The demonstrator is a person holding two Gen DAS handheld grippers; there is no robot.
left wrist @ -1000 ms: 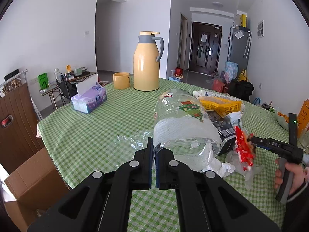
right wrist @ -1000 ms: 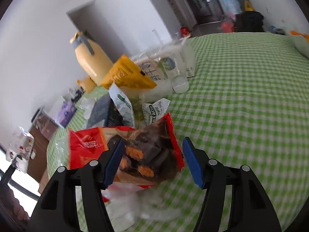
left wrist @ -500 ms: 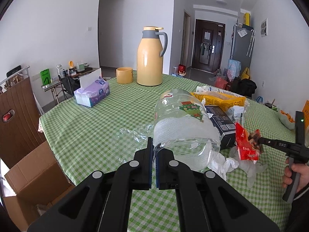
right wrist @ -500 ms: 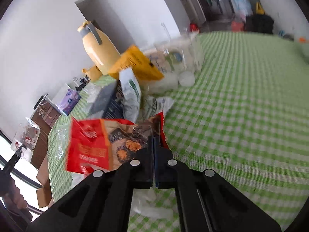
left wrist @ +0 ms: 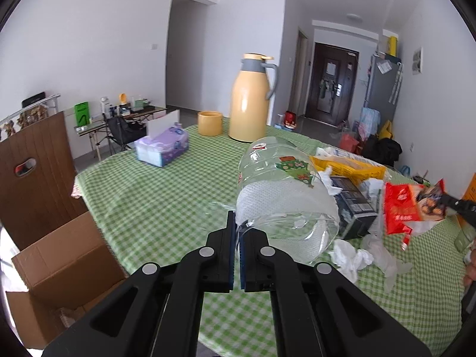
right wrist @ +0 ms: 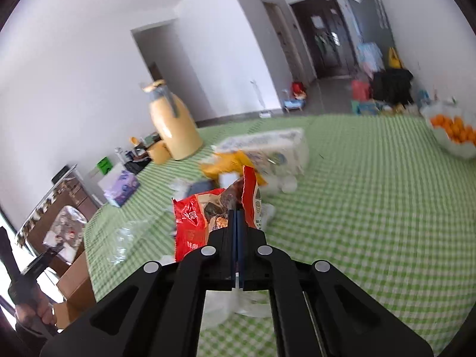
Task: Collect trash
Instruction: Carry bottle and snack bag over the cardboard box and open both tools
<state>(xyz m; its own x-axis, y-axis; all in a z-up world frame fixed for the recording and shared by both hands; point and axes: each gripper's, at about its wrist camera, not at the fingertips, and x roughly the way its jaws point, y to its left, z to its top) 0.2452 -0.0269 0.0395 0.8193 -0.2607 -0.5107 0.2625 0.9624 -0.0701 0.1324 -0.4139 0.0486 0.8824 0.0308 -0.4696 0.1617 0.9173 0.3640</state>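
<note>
Over the green checked table [left wrist: 166,202], the left gripper [left wrist: 236,232] pinches only the thin rim of a clear plastic jug [left wrist: 282,199] stuffed with tissue, and the right gripper [right wrist: 237,220], at the scene's right, nips a red snack wrapper's [right wrist: 193,223] corner, so either could slip and fall short of the cardboard box [left wrist: 68,270] at near left.

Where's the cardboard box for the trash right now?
In the left wrist view the open cardboard box sits on the floor at lower left, below the edge of the green checked table and beside the brown wooden panel.
</note>
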